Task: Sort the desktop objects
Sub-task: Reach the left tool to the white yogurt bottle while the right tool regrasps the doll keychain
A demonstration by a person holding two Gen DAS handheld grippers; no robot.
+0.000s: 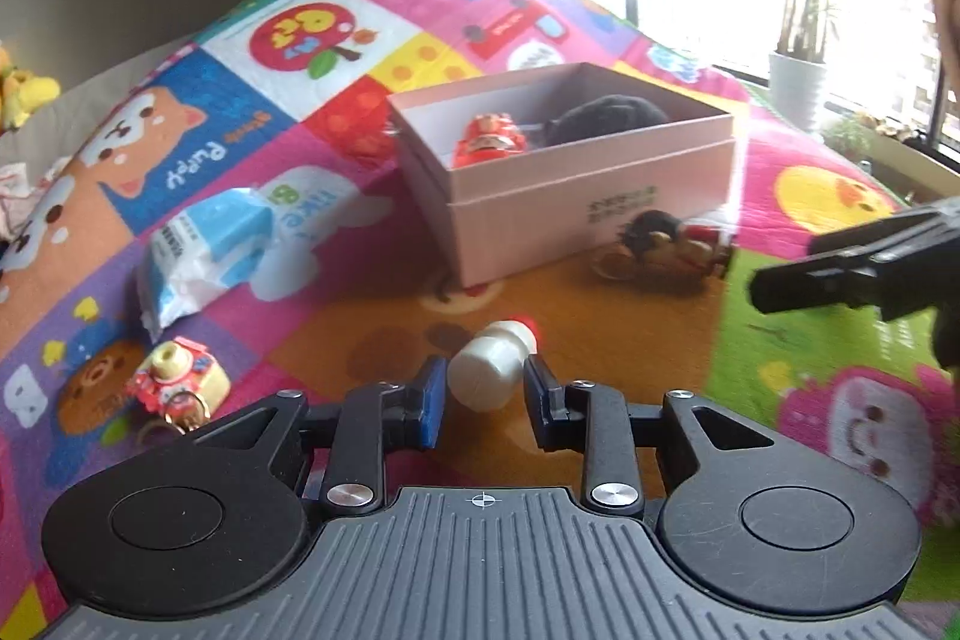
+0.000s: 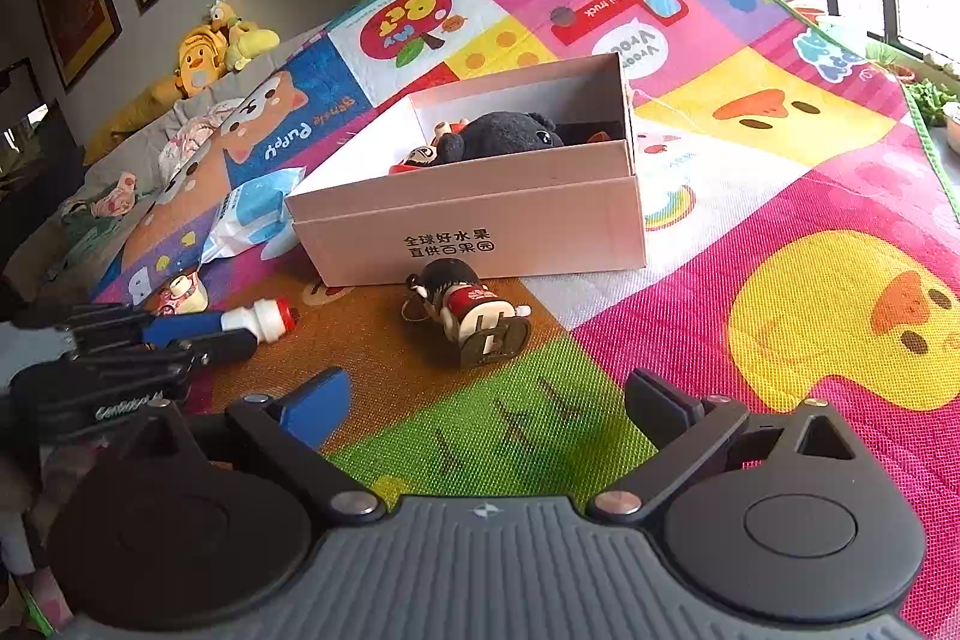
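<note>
My left gripper (image 1: 486, 385) is shut on a small white bottle (image 1: 489, 367) with a red cap, gripped across its body just above the colourful mat. In the right wrist view that bottle (image 2: 264, 319) sticks out of the left gripper (image 2: 231, 331) at the far left. My right gripper (image 2: 489, 403) stands open over the green patch with nothing between its fingers. A doll keychain (image 2: 474, 316) lies ahead of it, in front of the pink box (image 2: 480, 220). The box (image 1: 570, 196) holds a black plush (image 1: 606, 115) and a red figure (image 1: 489, 139).
A blue-and-white tissue pack (image 1: 204, 244) lies left of the box. A small cat keychain (image 1: 177, 379) rests near the left gripper. Yellow plush toys (image 2: 210, 46) sit at the back left by the wall. A potted plant (image 1: 798, 88) stands by the window.
</note>
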